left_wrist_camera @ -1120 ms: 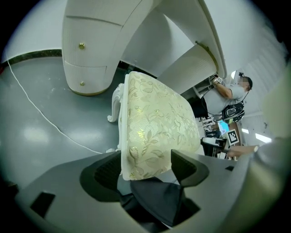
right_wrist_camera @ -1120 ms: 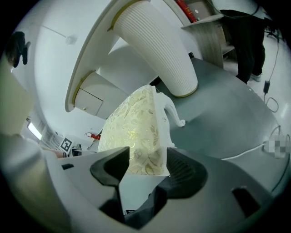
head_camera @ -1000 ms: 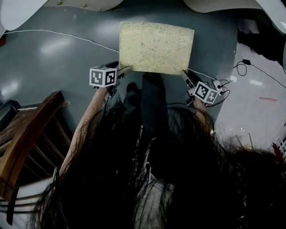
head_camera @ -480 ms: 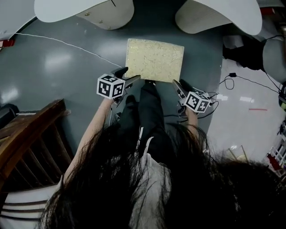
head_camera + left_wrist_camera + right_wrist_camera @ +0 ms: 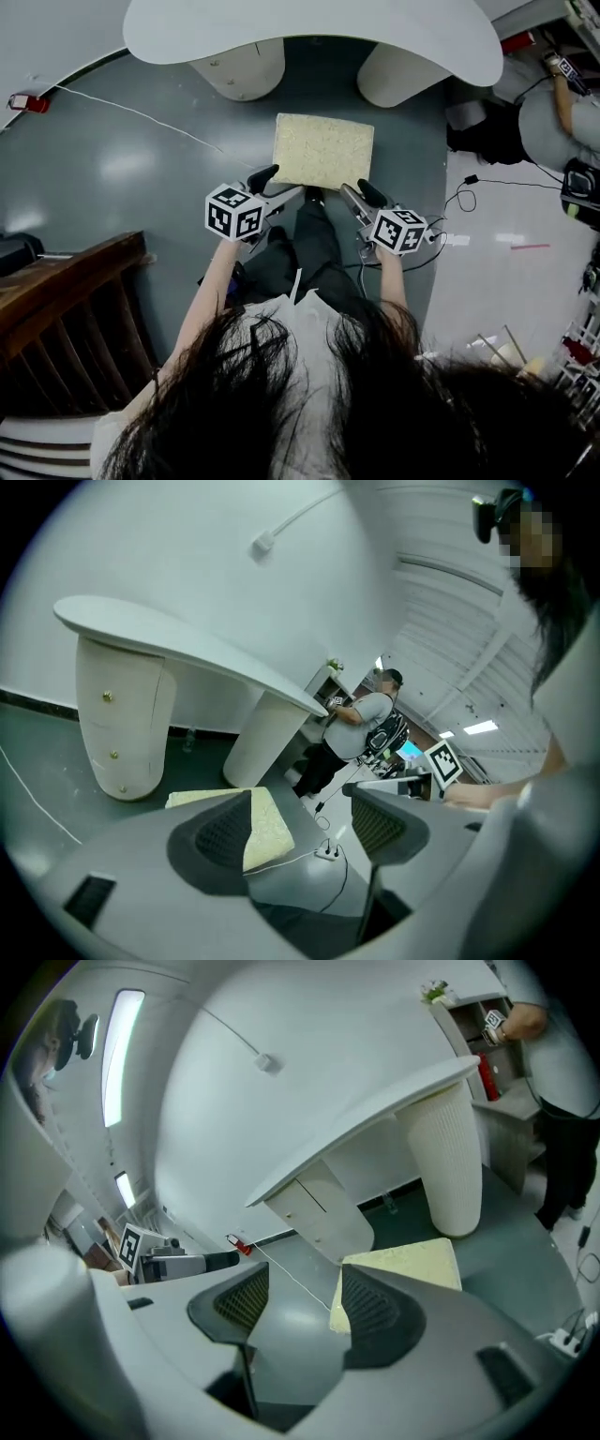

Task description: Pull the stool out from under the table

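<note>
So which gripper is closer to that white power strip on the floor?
Right. The right gripper hangs just beside the power strip, on its stool side. The left gripper is farther off, across the person's legs.

We can read no words, numbers or brand names anywhere here. The only printed marks we find are the black-and-white square marker patterns on the left gripper (image 5: 278,185) and the right gripper (image 5: 357,194), and these carry no letters or digits.
</note>
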`<move>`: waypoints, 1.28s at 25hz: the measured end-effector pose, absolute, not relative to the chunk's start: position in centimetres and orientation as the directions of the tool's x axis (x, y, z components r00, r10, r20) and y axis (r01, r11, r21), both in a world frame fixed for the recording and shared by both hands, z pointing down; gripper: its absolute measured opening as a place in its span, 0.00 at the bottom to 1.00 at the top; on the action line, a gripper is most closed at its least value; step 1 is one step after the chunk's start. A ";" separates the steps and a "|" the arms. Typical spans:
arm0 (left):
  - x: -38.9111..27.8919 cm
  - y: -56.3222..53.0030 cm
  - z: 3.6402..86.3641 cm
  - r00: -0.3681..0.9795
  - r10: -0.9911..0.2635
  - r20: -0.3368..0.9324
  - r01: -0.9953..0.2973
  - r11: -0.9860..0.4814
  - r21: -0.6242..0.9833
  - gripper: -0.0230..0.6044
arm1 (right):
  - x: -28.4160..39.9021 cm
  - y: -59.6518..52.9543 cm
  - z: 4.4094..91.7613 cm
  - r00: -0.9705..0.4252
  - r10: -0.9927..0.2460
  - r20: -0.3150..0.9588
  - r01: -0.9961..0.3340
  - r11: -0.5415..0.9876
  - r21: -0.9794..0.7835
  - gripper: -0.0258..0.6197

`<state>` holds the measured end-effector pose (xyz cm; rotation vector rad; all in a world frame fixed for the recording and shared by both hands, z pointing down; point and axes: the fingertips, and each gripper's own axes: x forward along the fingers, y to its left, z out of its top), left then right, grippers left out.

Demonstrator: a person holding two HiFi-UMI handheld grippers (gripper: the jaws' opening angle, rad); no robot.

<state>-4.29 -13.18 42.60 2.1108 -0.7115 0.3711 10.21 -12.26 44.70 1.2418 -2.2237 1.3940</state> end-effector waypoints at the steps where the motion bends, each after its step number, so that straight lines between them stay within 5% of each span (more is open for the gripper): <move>1: -4.3 -12.6 41.4 0.798 -0.355 0.486 -0.602 -0.491 0.630 0.58 | 9.7 -11.9 43.5 -0.613 -0.541 0.576 -0.759 0.199 -0.620 0.43; 10: -5.0 -7.4 32.9 0.848 -0.347 0.400 -0.525 -0.655 0.544 0.53 | 5.9 -7.9 35.2 -0.588 -0.637 0.498 -0.774 0.266 -0.574 0.29; 20: -7.3 -1.7 30.2 0.866 -0.352 0.355 -0.495 -0.708 0.504 0.24 | 2.5 -2.8 30.8 -0.609 -0.648 0.457 -0.776 0.368 -0.513 0.19; 32: -4.7 1.4 27.6 0.860 -0.409 0.306 -0.510 -0.709 0.486 0.21 | 3.4 0.9 28.4 -0.662 -0.594 0.457 -0.747 0.472 -0.468 0.16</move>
